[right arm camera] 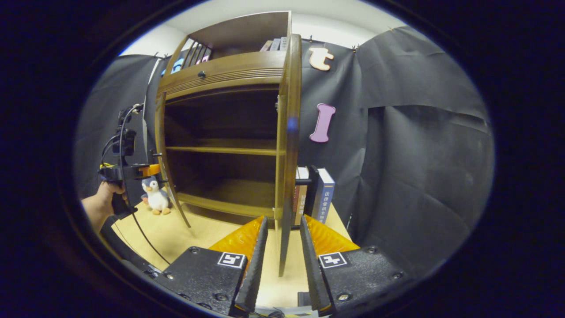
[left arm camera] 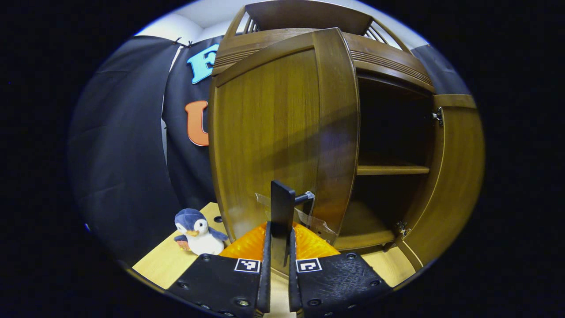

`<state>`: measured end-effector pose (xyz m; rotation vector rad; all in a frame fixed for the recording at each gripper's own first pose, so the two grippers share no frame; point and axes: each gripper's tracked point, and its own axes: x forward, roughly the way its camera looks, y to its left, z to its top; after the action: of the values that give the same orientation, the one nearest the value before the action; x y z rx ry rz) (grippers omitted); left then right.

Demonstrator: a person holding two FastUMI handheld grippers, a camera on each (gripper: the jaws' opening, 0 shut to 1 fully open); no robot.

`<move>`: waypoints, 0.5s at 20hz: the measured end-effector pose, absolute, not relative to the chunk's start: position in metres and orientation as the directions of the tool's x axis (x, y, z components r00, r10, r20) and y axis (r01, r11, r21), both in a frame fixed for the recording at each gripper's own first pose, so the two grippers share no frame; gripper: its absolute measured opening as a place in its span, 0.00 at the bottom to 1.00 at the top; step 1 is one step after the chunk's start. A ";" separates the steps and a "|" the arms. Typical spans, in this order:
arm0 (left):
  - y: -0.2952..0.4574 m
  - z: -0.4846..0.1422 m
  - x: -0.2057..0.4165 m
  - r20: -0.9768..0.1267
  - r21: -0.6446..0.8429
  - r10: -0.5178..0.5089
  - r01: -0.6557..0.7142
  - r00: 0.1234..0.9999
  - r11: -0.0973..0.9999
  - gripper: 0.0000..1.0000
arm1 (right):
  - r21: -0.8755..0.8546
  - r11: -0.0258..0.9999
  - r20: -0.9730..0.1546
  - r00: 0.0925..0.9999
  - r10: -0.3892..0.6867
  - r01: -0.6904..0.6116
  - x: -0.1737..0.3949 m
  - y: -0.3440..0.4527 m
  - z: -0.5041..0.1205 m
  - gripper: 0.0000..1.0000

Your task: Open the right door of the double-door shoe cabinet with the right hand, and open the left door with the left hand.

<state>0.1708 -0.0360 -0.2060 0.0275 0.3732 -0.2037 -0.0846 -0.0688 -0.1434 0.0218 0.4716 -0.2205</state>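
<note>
The wooden shoe cabinet (right arm camera: 225, 70) stands on a light table with both doors swung out. In the left gripper view the left door (left arm camera: 273, 132) is partly open, and my left gripper (left arm camera: 280, 227) is shut on its black handle (left arm camera: 282, 201). The right door (left arm camera: 454, 176) hangs wide open beyond the dark shelves. In the right gripper view I see that right door (right arm camera: 288, 132) edge-on; its lower edge runs down between the fingers of my right gripper (right arm camera: 283, 218), which is open with a gap on each side. The left gripper (right arm camera: 132, 170), held by a hand (right arm camera: 103, 198), sits at the left door (right arm camera: 160, 145).
A plush penguin (left arm camera: 197, 232) sits on the table to the left of the cabinet. Upright books (right arm camera: 318, 194) stand behind the right door against the black cloth wall. A wooden shelf (right arm camera: 220, 151) crosses the cabinet's interior. A cable trails from the left gripper across the table.
</note>
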 end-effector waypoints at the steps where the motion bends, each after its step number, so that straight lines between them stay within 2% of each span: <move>1: -0.031 -0.207 0.169 -0.365 -0.009 -0.186 0.196 0.912 0.981 0.15 | -0.031 0.978 -0.454 0.869 -0.198 0.207 -0.083 -0.066 -0.144 0.47; 10: 0.026 -0.202 0.146 -0.359 0.000 -0.125 0.134 0.925 0.991 0.15 | -0.018 0.995 -0.462 0.882 -0.095 0.098 -0.064 -0.024 -0.147 0.49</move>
<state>0.1456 0.0263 -0.2015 0.0250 0.3663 -0.1326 -0.0642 -0.0243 -0.1472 0.0063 0.4804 -0.1003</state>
